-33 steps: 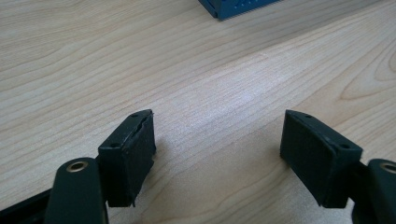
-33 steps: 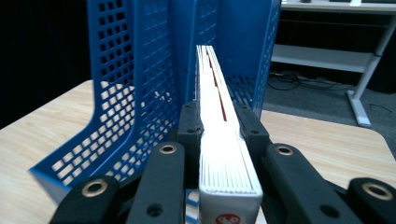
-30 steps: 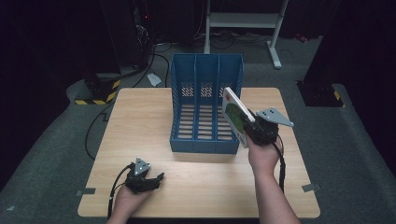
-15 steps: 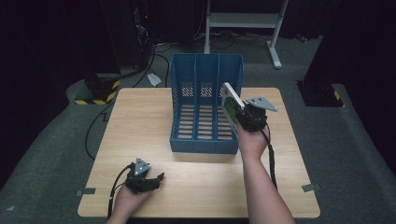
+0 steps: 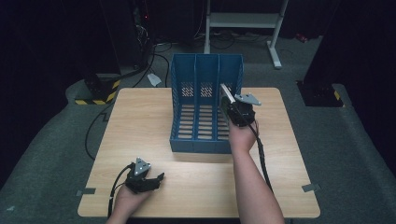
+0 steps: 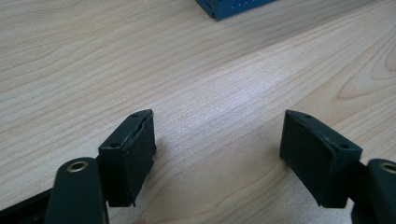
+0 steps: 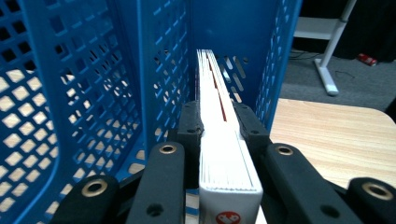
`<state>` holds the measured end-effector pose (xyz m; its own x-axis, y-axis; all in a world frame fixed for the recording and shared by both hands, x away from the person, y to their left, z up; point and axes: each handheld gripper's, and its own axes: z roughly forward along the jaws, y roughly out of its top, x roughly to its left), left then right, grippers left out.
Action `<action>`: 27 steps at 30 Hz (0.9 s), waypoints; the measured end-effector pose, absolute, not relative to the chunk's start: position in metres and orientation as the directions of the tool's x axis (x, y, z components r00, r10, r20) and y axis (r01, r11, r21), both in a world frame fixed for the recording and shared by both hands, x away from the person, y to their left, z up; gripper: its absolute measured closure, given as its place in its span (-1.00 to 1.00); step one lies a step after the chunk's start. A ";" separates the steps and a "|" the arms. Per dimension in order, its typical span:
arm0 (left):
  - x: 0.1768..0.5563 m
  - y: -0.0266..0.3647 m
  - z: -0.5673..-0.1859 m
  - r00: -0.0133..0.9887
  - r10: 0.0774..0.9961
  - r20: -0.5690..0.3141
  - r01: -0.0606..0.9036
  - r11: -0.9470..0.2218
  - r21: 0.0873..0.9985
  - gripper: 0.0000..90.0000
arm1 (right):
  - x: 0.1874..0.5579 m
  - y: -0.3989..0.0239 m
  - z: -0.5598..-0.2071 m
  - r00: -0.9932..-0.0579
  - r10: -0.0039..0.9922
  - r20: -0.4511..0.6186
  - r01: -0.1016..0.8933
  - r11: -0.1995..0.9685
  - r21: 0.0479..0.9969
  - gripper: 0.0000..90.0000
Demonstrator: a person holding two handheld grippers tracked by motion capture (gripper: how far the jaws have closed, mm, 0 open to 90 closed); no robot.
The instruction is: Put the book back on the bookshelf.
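Right tool moved one book into rack.

**Black grippers, brass pivots, bare forearms**

Each gripper, left and right, is matte black and topped by a grey three-cornered plate. A black cable trails from each. Brass-ringed pivots join the arms; blocky pads carry small screw holes. Forearms are unsleeved.
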<state>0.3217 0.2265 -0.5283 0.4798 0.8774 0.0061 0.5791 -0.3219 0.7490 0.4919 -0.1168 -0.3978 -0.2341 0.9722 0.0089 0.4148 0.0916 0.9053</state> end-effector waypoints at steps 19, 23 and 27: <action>0.322 0.227 -0.528 0.481 0.877 0.004 0.579 -0.321 0.749 -0.41 | 0.489 -0.111 -0.422 -0.247 0.969 -0.006 0.429 0.115 0.896 0.67; 0.321 0.226 -0.528 0.480 0.877 0.004 0.580 -0.320 0.749 -0.41 | 0.480 -0.109 -0.426 -0.248 0.968 -0.026 0.441 0.137 0.887 0.66; 0.321 0.226 -0.528 0.480 0.877 0.004 0.580 -0.320 0.749 -0.41 | 0.472 -0.110 -0.430 -0.253 0.967 -0.029 0.462 0.147 0.875 0.66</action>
